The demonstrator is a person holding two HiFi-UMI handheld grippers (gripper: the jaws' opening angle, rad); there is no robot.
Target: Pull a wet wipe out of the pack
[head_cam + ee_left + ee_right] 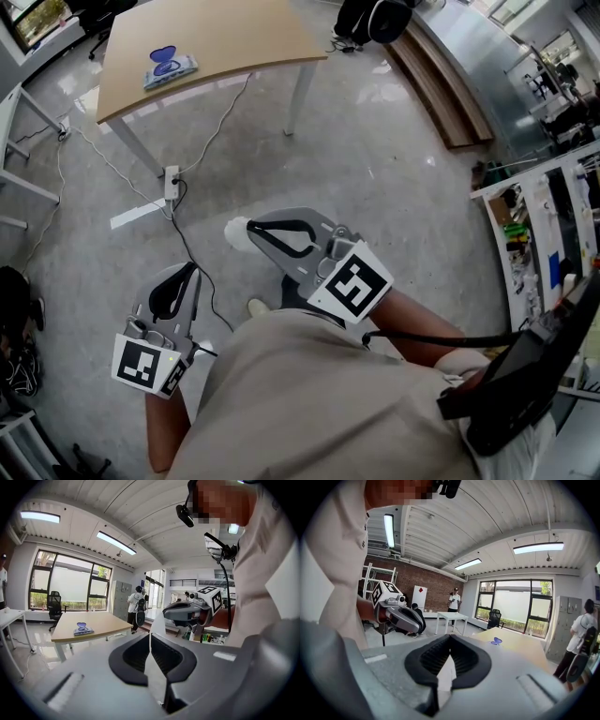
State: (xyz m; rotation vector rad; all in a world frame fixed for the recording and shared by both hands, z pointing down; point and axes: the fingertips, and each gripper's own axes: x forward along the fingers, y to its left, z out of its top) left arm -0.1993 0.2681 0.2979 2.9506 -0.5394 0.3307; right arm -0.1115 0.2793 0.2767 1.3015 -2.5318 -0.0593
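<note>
Wipe pack (170, 67): lying on table (234, 37), far off. L gripper (150, 634) & R gripper (450, 637): jaws pressing together, empty. Step, prob.: approach pending; next needing walk-up, jaws opening.

Open floor (375, 141) stretches between me and the table (244, 33), crossed only by a trailing cable (217, 127) and power strip (172, 185); the wipe pack (171, 67) sits with free tabletop on every side.

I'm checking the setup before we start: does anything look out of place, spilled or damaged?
Nothing stands out. The wet wipe pack lies flat on the wooden table, its blue lid up. The left gripper and right gripper are shut and empty, away from it.
</note>
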